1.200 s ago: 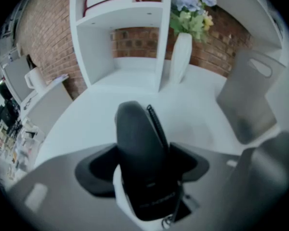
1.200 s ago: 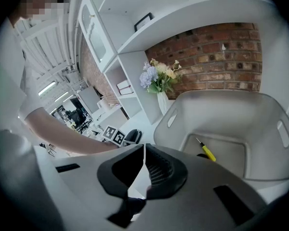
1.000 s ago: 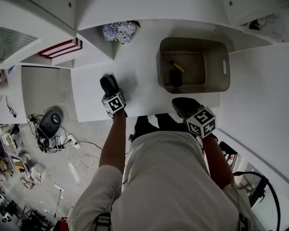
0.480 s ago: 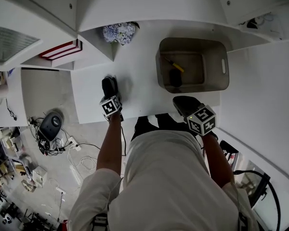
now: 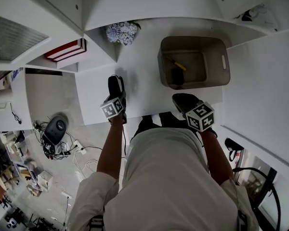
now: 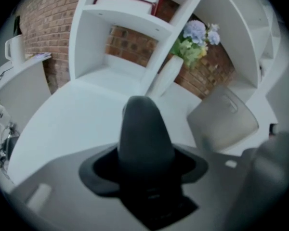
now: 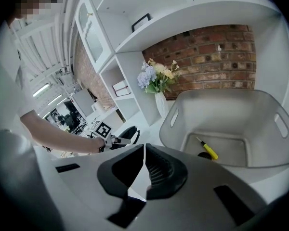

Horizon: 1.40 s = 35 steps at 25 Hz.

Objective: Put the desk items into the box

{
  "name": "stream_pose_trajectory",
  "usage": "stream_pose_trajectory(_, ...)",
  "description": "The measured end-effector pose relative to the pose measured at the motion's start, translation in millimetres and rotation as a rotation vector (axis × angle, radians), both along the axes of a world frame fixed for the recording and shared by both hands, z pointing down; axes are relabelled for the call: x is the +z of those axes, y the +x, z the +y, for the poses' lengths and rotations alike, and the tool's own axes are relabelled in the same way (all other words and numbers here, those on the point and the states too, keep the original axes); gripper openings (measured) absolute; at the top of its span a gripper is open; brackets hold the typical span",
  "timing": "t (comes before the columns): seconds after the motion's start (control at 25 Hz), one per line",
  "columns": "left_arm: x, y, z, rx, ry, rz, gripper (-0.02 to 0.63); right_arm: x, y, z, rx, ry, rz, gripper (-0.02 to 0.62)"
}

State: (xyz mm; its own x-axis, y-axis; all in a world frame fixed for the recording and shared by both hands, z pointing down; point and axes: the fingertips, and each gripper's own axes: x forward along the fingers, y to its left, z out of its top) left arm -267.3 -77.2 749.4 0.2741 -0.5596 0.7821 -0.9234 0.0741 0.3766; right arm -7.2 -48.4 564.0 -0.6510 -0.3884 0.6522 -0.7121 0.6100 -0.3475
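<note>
Dark rounded item (image 6: 144, 131): blurred in your left gripper view. You cannot tell what it is, and its lower end sinks into shadow.
Left gripper (image 5: 116, 83): its jaws have just been closing with that item between them, and the item hides the pads from you.
Box (image 5: 192, 41): your right gripper (image 7: 144, 150) cuts off the near rim, and the left gripper view shows it smeared.
Dark thing in the box (image 5: 177, 77): too small to name. Only a sliver shows in your right gripper view.
Vase (image 6: 166, 75): blurred. In your head view the flowers (image 5: 121, 32) cover it.
Floor clutter (image 5: 53, 131): too small to sort.
</note>
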Motion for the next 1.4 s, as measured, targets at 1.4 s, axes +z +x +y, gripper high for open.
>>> stream_pose_trajectory(1.4,-207,129,-36,0.057,0.37,0.281,0.299,-13,41,-15,-0.028,0.048,-0.114,0.011)
